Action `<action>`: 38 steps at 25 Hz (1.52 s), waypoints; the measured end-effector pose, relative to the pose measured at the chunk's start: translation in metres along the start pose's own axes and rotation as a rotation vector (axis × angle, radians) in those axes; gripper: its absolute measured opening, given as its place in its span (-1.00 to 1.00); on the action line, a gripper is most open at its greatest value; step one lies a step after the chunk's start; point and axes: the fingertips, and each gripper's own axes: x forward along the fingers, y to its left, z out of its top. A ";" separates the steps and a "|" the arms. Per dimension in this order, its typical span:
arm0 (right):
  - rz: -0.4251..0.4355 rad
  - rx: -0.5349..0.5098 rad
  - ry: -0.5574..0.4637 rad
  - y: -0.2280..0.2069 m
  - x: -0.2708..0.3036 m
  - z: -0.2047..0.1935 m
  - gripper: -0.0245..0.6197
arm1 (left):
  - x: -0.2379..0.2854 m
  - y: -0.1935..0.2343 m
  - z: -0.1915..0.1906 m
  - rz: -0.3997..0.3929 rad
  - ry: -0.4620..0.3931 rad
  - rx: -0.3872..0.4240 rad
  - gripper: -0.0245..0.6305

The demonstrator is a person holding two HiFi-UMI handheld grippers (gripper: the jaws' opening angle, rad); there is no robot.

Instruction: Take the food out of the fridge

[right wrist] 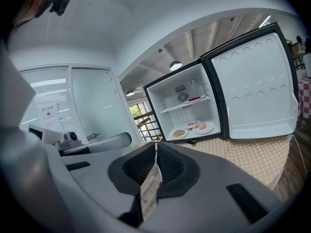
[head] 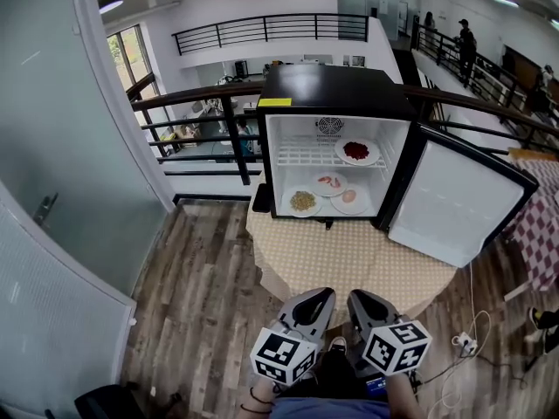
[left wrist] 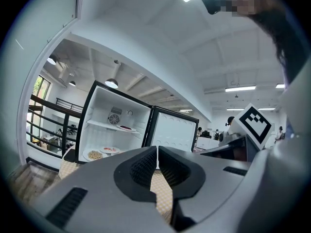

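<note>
A small black fridge (head: 332, 87) stands on a round table (head: 349, 260) with a beige checked cloth, its door (head: 458, 203) swung open to the right. On the upper shelf is a plate of red food (head: 356, 151). On the fridge floor are a plate of yellowish food (head: 303, 202), a plate of pink food (head: 329, 182) and a plate with a pale bun (head: 350, 198). My left gripper (head: 326, 295) and right gripper (head: 353, 297) hover side by side at the table's near edge, well short of the fridge. Both are shut and empty. The fridge (left wrist: 114, 125) and its plates (right wrist: 192, 126) show ahead in both gripper views.
A glass wall (head: 61, 173) runs along the left. A dark railing (head: 201, 112) passes behind the fridge. A red checked table (head: 543, 221) sits at the right. A cable and power strip (head: 463, 343) lie on the wood floor at the right. People stand on the far walkway.
</note>
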 end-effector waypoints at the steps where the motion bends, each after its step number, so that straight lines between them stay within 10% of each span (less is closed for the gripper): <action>1: -0.001 0.000 0.002 -0.001 0.002 0.001 -0.85 | 0.001 0.001 0.000 -0.003 0.001 -0.003 -0.87; 38: 0.031 0.157 0.105 -0.134 0.225 0.076 -0.85 | 0.186 0.187 0.009 0.145 0.081 -0.007 -0.87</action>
